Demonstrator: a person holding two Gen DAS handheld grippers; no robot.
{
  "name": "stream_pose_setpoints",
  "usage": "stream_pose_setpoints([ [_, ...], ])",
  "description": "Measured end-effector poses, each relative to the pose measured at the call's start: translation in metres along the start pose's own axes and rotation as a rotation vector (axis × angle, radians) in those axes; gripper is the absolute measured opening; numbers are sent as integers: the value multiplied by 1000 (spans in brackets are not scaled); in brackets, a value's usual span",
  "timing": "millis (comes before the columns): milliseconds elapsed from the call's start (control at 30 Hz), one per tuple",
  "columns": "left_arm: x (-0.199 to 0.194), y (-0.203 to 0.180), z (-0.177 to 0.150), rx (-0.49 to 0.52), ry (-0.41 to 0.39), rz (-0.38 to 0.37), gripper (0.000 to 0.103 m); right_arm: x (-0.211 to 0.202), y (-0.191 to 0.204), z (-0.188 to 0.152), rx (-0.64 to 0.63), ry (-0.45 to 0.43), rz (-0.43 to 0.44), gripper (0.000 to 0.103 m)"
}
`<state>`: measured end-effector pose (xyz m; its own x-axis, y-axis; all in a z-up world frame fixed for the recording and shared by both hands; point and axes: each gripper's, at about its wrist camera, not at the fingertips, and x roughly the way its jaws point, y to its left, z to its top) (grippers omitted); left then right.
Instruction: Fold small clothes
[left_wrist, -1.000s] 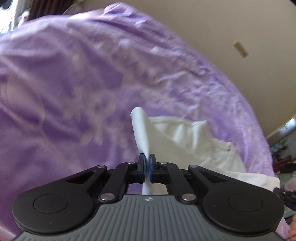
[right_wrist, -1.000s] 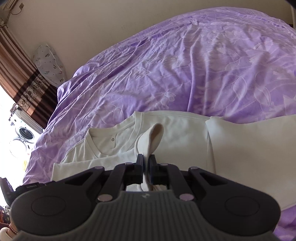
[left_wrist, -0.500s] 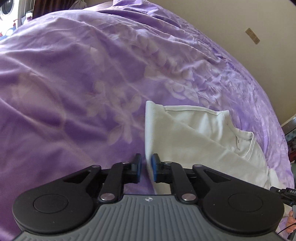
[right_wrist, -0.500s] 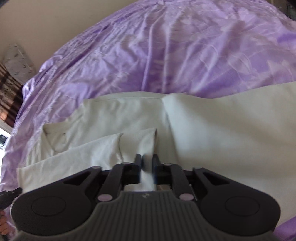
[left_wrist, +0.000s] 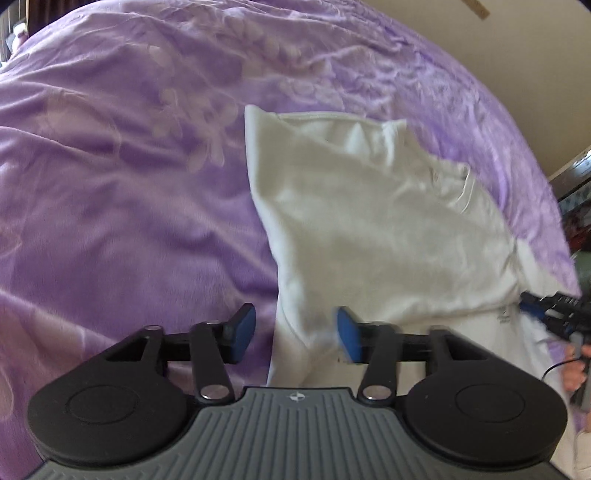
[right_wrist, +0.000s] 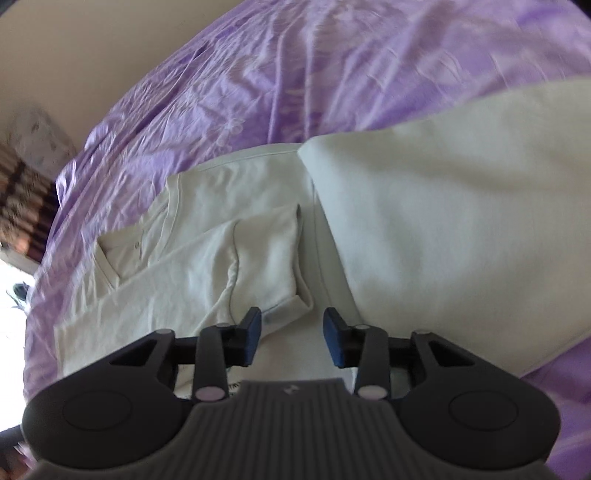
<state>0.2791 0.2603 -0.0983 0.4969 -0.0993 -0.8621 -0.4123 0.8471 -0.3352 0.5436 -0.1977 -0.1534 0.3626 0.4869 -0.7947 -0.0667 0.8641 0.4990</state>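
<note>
The cream shirt (right_wrist: 229, 258) lies partly folded on the purple bedspread (right_wrist: 332, 74). Low above its near edge, the right gripper (right_wrist: 291, 334) hovers, jaws spread, holding nothing. The left gripper (left_wrist: 291, 332), jaws likewise spread, straddles the shirt's edge.

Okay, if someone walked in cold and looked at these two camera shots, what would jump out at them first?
Probably the cream-white shirt, lying partly folded in the middle of a wrinkled purple bedspread, with its sleeve doubled over the chest. Next, the two black grippers low in each view: the left gripper stands open at the shirt's edge, and the right gripper is open just short of the folded sleeve.
</note>
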Motion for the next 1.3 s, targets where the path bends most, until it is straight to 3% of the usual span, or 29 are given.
stream_pose_setpoints([
  [67,-5,0,1,-7,-10,-6,6,-1,-2,0,22,-8,22,3],
  [100,-10,1,3,-17,-20,-21,6,-3,-2,0,22,-14,35,0],
  [200,-17,2,6,9,-18,2,6,-17,2,1,12,-44,52,0],
  [367,1,6,3,23,20,61,5,-5,-5,-9,-2,17,-40,0],
  [467,7,5,1,35,27,71,6,3,-11,-13,-1,32,-47,0],
  [600,-6,1,1,57,12,84,18,-15,0,-9,-53,15,-69,5],
  [633,-11,-1,0,70,-1,97,20,-25,2,-9,-71,-2,-66,6],
  [733,-29,-13,-4,120,-60,136,22,-64,0,-4,-68,-61,-32,23],
  [867,-50,-31,-7,154,-134,106,24,-125,-16,7,-55,-136,-50,23],
  [1067,-62,-55,-7,170,-179,70,27,-238,-56,26,-27,-258,-178,24],
  [1200,-58,-63,-7,140,-189,58,27,-310,-88,37,5,-336,-267,38],
  [1300,-53,-65,-6,121,-204,73,27,-331,-127,36,68,-342,-295,45],
])
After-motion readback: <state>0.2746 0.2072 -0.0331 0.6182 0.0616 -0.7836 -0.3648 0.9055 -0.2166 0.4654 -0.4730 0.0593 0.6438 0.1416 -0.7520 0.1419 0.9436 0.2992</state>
